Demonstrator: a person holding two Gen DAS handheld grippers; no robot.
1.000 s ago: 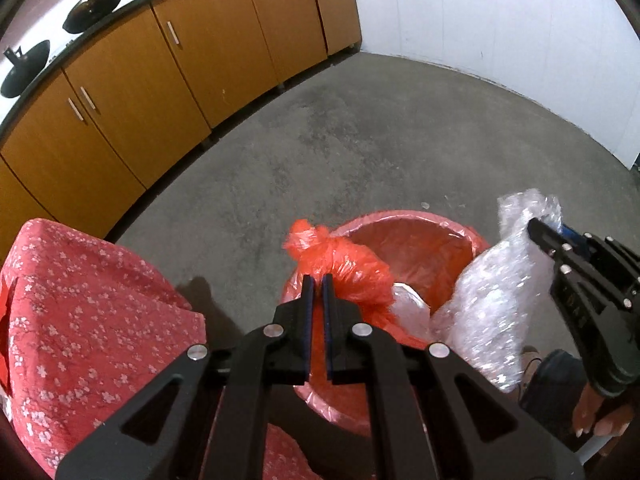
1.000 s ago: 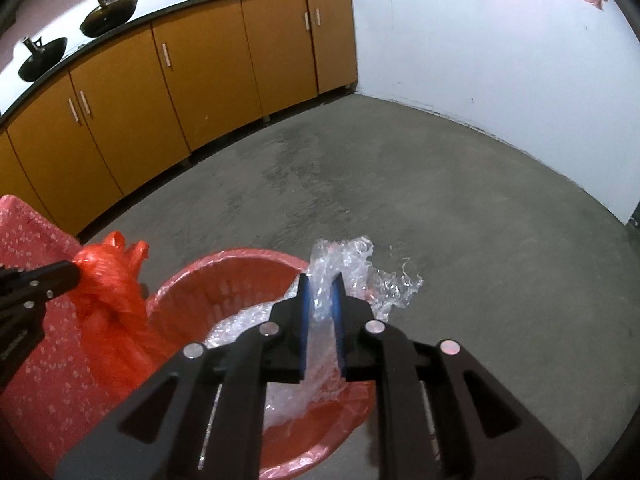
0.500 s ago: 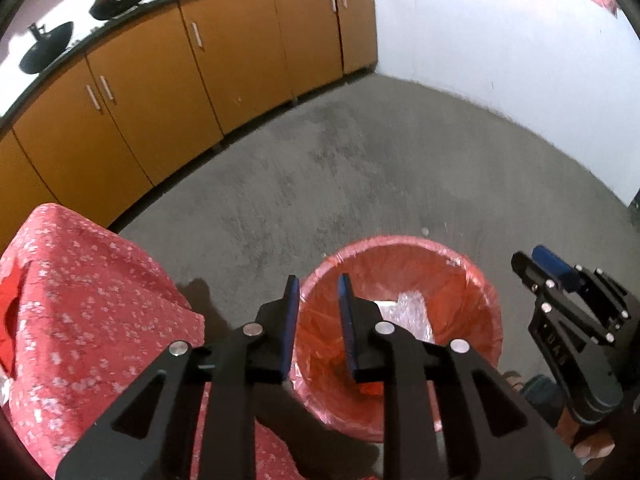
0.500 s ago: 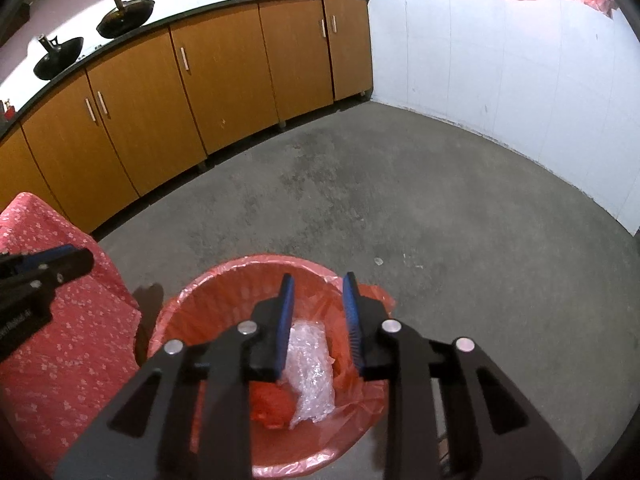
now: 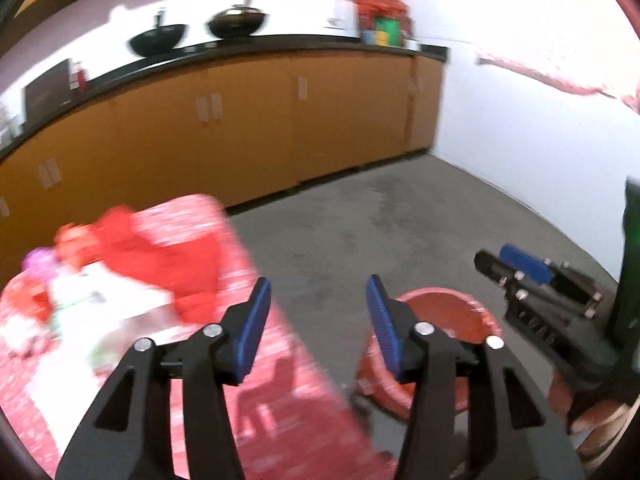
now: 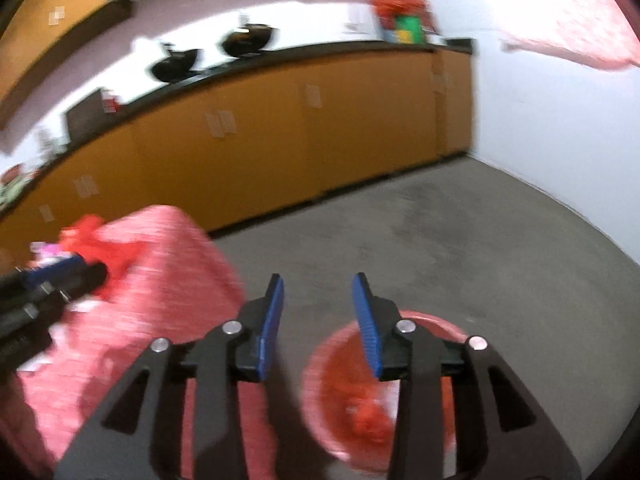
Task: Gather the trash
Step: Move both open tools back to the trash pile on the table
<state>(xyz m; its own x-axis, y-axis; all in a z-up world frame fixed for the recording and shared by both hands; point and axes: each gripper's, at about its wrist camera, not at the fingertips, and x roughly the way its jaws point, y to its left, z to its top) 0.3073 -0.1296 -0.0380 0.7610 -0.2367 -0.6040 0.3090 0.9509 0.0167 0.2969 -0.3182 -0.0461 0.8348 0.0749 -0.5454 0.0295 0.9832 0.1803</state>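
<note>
A red bin point(image 5: 452, 312) lined with a red bag stands on the grey floor, low and right in the left wrist view. The right wrist view looks into the bin point(image 6: 340, 360), where red crumpled trash point(image 6: 368, 420) lies. My left gripper point(image 5: 318, 300) hangs above the floor between the table and the bin, its jaws opening with nothing between them. My right gripper point(image 6: 318, 288) is over the bin's near side, jaws also opening and empty. Red bags point(image 5: 160, 256) and white and pink scraps point(image 5: 76, 300) lie blurred on the table with the red flowered cloth point(image 5: 280, 380).
Orange cabinets point(image 5: 240, 128) under a dark counter with two black pans point(image 5: 236, 22) run along the back. A white wall point(image 5: 520, 128) closes the right side. Grey floor point(image 5: 380, 216) lies between cabinets and bin. Part of a hand point(image 5: 600, 424) shows at the lower right.
Both grippers let go of the red bag and the bubble wrap into the bin, opened, rose and tilted up toward the cabinets; the table top with more trash came into view.
</note>
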